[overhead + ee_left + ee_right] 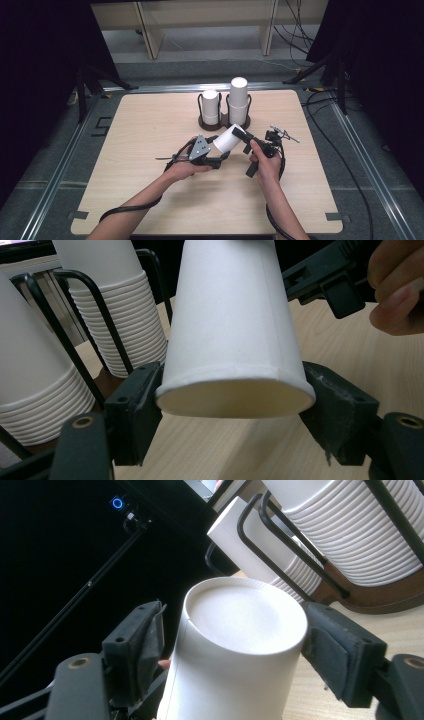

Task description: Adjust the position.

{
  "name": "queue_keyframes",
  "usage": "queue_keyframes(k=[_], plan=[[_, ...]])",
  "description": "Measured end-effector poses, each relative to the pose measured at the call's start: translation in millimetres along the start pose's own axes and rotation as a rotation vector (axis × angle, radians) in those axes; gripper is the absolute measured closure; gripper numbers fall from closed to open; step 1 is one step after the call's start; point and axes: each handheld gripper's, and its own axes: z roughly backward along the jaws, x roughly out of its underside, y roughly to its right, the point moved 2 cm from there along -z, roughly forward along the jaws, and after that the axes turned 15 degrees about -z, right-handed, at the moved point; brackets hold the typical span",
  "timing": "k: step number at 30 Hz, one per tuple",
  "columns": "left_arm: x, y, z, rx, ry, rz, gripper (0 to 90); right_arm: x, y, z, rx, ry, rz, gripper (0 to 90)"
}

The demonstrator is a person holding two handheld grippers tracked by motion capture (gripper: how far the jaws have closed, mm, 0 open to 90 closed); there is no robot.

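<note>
1. While both hands meet over the middle of the wooden table (150, 195), I see a single white paper cup (228, 138) held in the air between them, just near of the two cup stacks.
2. My left gripper (220, 154) sits at the cup's open mouth. In the left gripper view its jaws press on the rim of the cup (235, 340) from either side, so I read it as pinching the cup at the wide end.
3. My right gripper (239, 132) sits at the closed bottom end. In the right gripper view the cup (240, 645) stands between the jaws, the right jaw against its wall. On the left side I cannot tell whether the pad touches (a thin dark gap seems to show).
4. What matters here is the cup's long axis: it lies tilted, running from the mouth at the near left up to the base at the far right, so each gripper faces the other along it.
5. Behind the cup stand the short stack (210, 106) on the left and the tall stack (238, 100) on the right, each in a black wire holder on a brown base (215, 124).
6. I judge the right gripper nearer the stacks, the tall one especially, should the cup go that way.
</note>
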Motion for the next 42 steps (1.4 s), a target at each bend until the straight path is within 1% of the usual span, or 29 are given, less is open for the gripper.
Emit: queue_keyframes(k=[2,3,6,8,11,12,14,15,16,18,20,21,22,23,24,26,27,28,29,31,32,34,35,36,37,39,40,41,42], plan=[[-0.4,-0.2,1.2,0.001,-0.013,-0.004,28.0,0.0,-0.5,-0.7,0.009,0.005,0.0,25.7],[-0.6,-0.3,1.2,0.001,-0.011,-0.005,28.3,-0.7,-0.1,-1.3,0.002,0.008,0.018,25.4],[-0.6,-0.4,1.3,0.002,-0.012,-0.005,28.7,-1.2,-2.2,0.3,0.017,0.008,0.004,23.4],[-0.7,-0.5,1.3,0.007,-0.012,-0.003,29.0,-0.9,-5.0,1.6,0.014,0.002,-0.028,21.7],[-0.9,-1.1,1.5,0.01,-0.013,-0.001,29.1,-1.8,-5.6,2.3,0.026,0.003,-0.017,20.7],[-0.9,-1.5,2.1,0.013,-0.016,-0.002,29.1,-3.4,-3.8,2.4,0.011,0.01,0.021,20.1],[-0.9,-1.7,2.5,0.018,-0.017,-0.005,29.1,-3.3,-4.7,3.7,0.01,0.002,0.023,20.0],[-0.9,-2.0,3.1,0.022,-0.02,-0.01,29.1,-4.4,-3.8,3.4,0.042,0.019,0.059,19.5],[-0.9,-2.4,3.7,0.026,-0.023,-0.014,29.1,-5.2,-5.5,5.4,0.043,0.014,0.098,18.6],[-1.2,-3.6,5.8,0.036,-0.033,-0.019,29.1,-5.8,-8.2,9.0,0.058,0.011,0.126,18.5],[-1.3,-5.6,7.6,0.039,-0.043,-0.029,29.1,-6.5,-9.3,10.4,0.054,0.012,0.135,17.8],[-1.3,-6.7,8.7,0.047,-0.054,-0.033,29.1,-6.9,-10.9,12.3,0.066,0.01,0.146,17.6],[-1.2,-7.9,9.4,0.046,-0.06,-0.041,29.1,-7.5,-12.4,14.0,0.068,0.011,0.167,17.7],[-1.2,-9.4,10.3,0.052,-0.068,-0.047,29.1,-7.9,-16.0,17.5,0.091,0.006,0.193,17.7],[-1.4,-10.6,11.6,0.056,-0.077,-0.048,29.1,-7.9,-16.0,17.5,0.091,0.006,0.193,17.7],[-2.2,-13.8,13.8,0.065,-0.096,-0.063,29.1,-9.3,-16.8,22.3,0.112,0.005,0.251,17.5],[-2.7,-15.0,15.2,0.069,-0.11,-0.061,29.1,-9.3,-16.8,22.3,0.112,0.005,0.251,17.5],[-3.3,-17.0,16.5,0.075,-0.122,-0.073,29.1,-9.6,-16.5,23.7,0.115,0.003,0.271,17.4],[-3.7,-18.1,17.0,0.079,-0.127,-0.078,29.0,-8.7,-17.2,25.2,0.117,-0.009,0.253,17.5],[-6.1,-24.1,21.0,0.093,-0.164,-0.114,29.0,-10.4,-12.5,30.3,0.15,-0.003,0.325,17.4],[-6.1,-24.1,21.0,0.093,-0.164,-0.114,29.0,-10.4,-12.5,30.3,0.15,-0.003,0.325,17.4],[-7.7,-27.4,22.7,0.102,-0.178,-0.132,29.0,-9.6,-11.6,34.0,0.168,-0.012,0.342,17.4],[-8.6,-29.3,24.2,0.105,-0.192,-0.143,29.0,-8.2,-10.8,34.0,0.146,-0.017,0.315,17.3],[-10.4,-32.5,25.8,0.109,-0.2,-0.156,29.0,-8.7,-7.8,36.6,0.167,-0.016,0.365,17.1],[-10.4,-32.5,25.8,0.109,-0.2,-0.156,29.0,-8.7,-7.8,36.6,0.167,-0.016,0.365,17.1],[-12.2,-36.0,27.8,0.123,-0.216,-0.164,29.1,-8.2,-5.8,38.7,0.183,-0.027,0.402,17.3],[-12.6,-37.1,28.2,0.122,-0.218,-0.166,29.0,-7.3,-5.4,39.0,0.166,-0.03,0.393,19.3],[-13.1,-38.5,29.1,0.132,-0.23,-0.175,29.0,-6.8,-5.4,40.3,0.168,-0.042,0.4,21.7],[-13.3,-39.8,29.6,0.141,-0.237,-0.182,29.1,-6.7,-4.1,40.4,0.192,-0.042,0.441,22.4]])
